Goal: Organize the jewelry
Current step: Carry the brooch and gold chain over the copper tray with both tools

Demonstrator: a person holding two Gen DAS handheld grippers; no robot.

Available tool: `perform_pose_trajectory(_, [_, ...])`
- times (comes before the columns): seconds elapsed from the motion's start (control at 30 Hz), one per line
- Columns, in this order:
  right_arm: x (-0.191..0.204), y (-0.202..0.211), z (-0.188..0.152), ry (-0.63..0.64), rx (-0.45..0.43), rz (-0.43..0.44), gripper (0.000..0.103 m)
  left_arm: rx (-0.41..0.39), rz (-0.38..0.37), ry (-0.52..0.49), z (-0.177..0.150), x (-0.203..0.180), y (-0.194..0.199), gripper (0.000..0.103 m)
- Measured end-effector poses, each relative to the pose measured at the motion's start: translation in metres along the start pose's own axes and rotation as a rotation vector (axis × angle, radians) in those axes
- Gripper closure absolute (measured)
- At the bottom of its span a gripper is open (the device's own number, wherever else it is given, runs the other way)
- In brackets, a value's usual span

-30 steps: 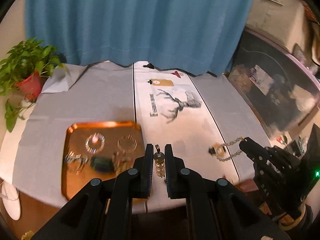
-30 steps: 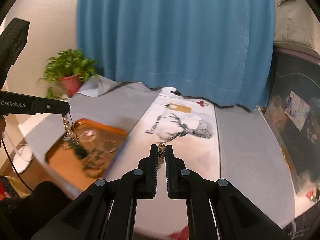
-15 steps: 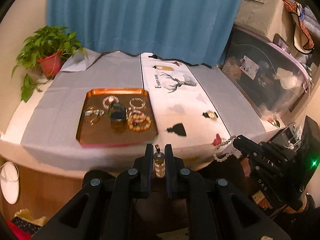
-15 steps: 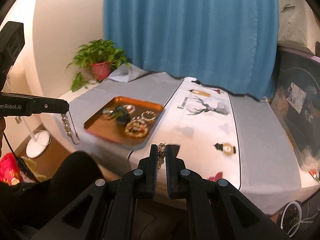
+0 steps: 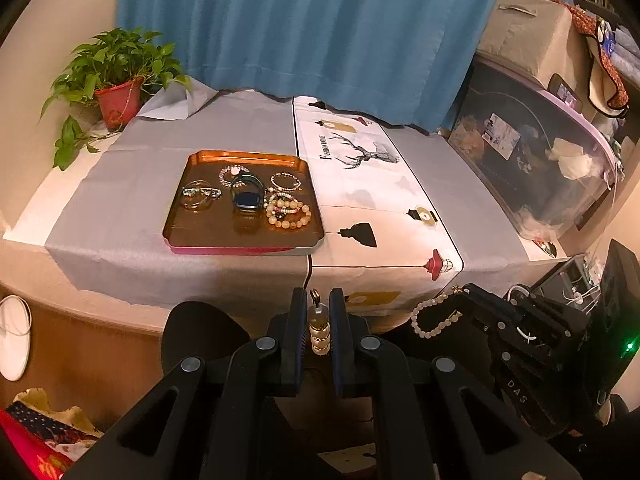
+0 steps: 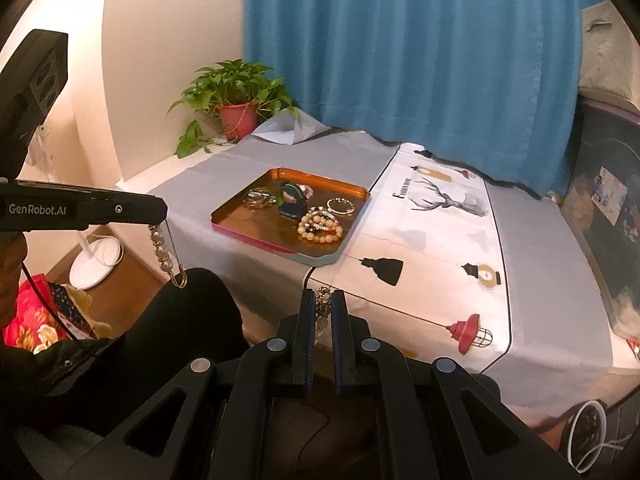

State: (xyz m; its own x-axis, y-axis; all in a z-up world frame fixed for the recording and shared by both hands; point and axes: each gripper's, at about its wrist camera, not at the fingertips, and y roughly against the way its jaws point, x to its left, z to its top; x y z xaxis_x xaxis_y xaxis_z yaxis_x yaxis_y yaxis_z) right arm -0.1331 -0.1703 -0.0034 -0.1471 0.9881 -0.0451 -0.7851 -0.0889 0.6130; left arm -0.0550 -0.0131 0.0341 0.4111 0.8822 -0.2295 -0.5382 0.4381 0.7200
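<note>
We are pinching pearl-bead safety-pin brooch (image 5: 319, 330) in left fingers (image 5: 318, 322), beaded bracelet (image 5: 430, 316) in right fingers (image 6: 322, 312); both dangling off worktop (image 5: 400, 200) front edge, risking slipping floorward.

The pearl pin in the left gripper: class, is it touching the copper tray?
Apart. The right wrist view shows the pearl pin hanging from the left gripper off the table's edge, well clear of the copper tray.

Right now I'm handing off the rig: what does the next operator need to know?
Left hand-held gripper: shut on a pearl pin.
Right hand-held gripper: shut on a beaded bracelet, which hangs from it.
Both are off the table's near edge, in front of the copper tray.
Done: bracelets and a watch lie in the tray.
Left: place both held pieces.
</note>
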Motion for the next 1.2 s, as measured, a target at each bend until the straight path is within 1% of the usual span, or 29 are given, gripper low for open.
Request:
perform_pose_trajectory(0.27, [0.007, -0.017, 0.009, 0.023, 0.026, 0.007, 0.095, -0.006, 0.018, 0.02, 0.008, 0.017, -0.009, 0.094])
perform_pose_trajectory(0.53, [0.01, -0.048, 0.029, 0.038, 0.042, 0.016, 0.095, -0.016, 0.047, 0.042, 0.032, 0.047, -0.029, 0.094])
perform_pose_trajectory(0.67, [0.009, -0.073, 0.048, 0.024, 0.035, 0.021, 0.095, -0.024, 0.068, 0.06, 0.052, 0.066, -0.044, 0.094])
perform_pose_trajectory(0.83, [0.01, -0.105, 0.073, 0.029, 0.019, 0.035, 0.095, -0.03, 0.096, 0.059, 0.076, 0.087, -0.067, 0.094])
perform_pose_trajectory(1.0, [0.013, -0.148, 0.098, 0.033, 0.014, 0.064, 0.095, -0.01, 0.118, 0.059, 0.095, 0.105, -0.1, 0.094])
perform_pose_trajectory(1.2, [0.02, -0.197, 0.114, 0.045, 0.03, 0.108, 0.095, 0.023, 0.137, 0.055, 0.11, 0.122, -0.141, 0.094])
